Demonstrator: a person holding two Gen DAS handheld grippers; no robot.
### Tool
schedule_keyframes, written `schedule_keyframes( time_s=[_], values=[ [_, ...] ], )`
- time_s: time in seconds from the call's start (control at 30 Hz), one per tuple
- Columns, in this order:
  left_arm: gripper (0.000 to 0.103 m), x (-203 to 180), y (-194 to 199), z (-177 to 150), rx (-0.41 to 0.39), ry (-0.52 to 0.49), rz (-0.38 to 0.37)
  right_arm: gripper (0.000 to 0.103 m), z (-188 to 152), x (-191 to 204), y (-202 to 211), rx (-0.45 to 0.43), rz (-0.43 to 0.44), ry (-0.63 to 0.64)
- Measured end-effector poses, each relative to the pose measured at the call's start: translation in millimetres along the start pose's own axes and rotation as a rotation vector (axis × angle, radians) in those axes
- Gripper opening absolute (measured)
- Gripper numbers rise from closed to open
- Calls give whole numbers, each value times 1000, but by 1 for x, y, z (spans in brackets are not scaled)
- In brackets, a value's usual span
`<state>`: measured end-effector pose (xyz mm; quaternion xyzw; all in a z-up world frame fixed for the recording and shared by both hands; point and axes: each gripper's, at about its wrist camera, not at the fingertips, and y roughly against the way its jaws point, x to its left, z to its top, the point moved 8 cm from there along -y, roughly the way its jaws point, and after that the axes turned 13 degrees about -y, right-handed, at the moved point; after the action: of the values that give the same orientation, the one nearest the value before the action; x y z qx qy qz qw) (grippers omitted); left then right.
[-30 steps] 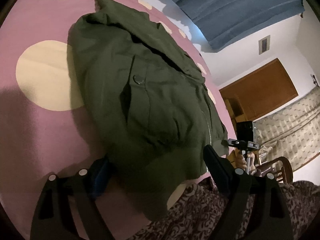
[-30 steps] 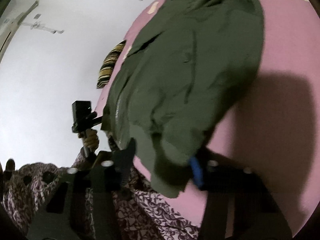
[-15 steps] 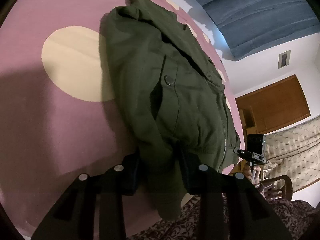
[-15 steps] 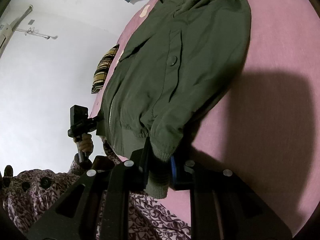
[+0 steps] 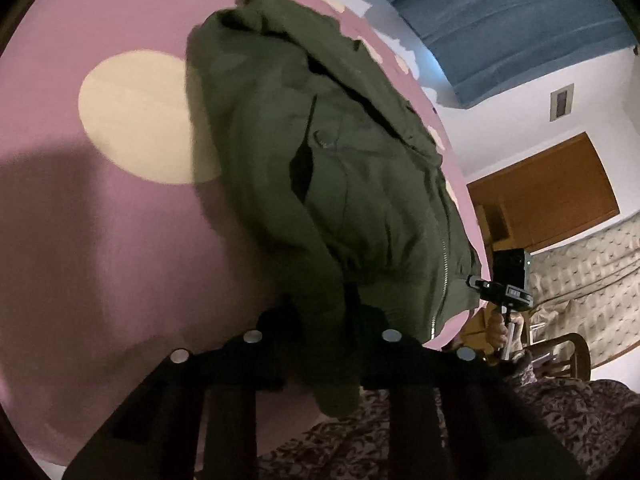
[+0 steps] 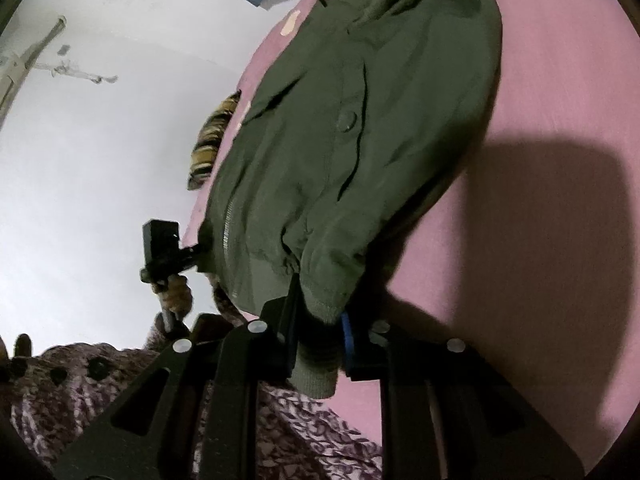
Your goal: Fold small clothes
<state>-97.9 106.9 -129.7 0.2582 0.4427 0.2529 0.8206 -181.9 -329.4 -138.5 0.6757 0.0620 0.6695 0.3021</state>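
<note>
Home bedroom indicated: work surface is a pink bedsheet (image 5: 120, 240) with cream dots, blue curtain (image 5: 520, 20) hung above, wooden door (image 5: 552, 196) set in white wall, quilted mattress (image 5: 592, 272) leaned nearby, striped pillow (image 6: 212, 144) seen at bed edge.

One green jacket (image 5: 352, 184), two tongs (image 5: 326, 330) (image 6: 318, 324), one pink bedsheet (image 5: 100, 240), one striped cushion (image 6: 210, 142)

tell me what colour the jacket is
Dark olive green. The jacket shows best in the right wrist view, lying on the pink sheet.
</note>
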Motion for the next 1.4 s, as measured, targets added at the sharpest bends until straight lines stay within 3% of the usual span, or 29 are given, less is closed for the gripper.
schedule_keyframes(
  time_s=[0.07, 0.33, 0.57, 0.77, 0.9, 1.07, 1.2, 1.4],
  values=[
    [16, -3, 4, 4, -21, 1, -22, 15, 2, 3, 6, -8, 57, -16],
    [13, -25, 22, 44, -171, 86, -245, 13, 20, 31, 31, -71, 272, -38],
    [12, -43, 32, 115, -293, 86, -338, 13, 76, 56, 56, -187, 396, -34],
    [12, -26, 1, 179, -304, 133, -349, 12, 146, 58, 45, -246, 436, -101],
    [12, 1, -27, 215, -292, 183, -306, 12, 193, 43, 36, -278, 437, -183],
    [13, 39, -61, 236, -251, 248, -241, 12, 239, 4, 12, -294, 404, -328],
    [13, 68, -96, 240, -178, 289, -171, 12, 255, -26, -11, -292, 366, -430],
    [16, 81, -103, 244, -140, 313, -195, 15, 262, -35, -19, -273, 393, -485]
  ],
)
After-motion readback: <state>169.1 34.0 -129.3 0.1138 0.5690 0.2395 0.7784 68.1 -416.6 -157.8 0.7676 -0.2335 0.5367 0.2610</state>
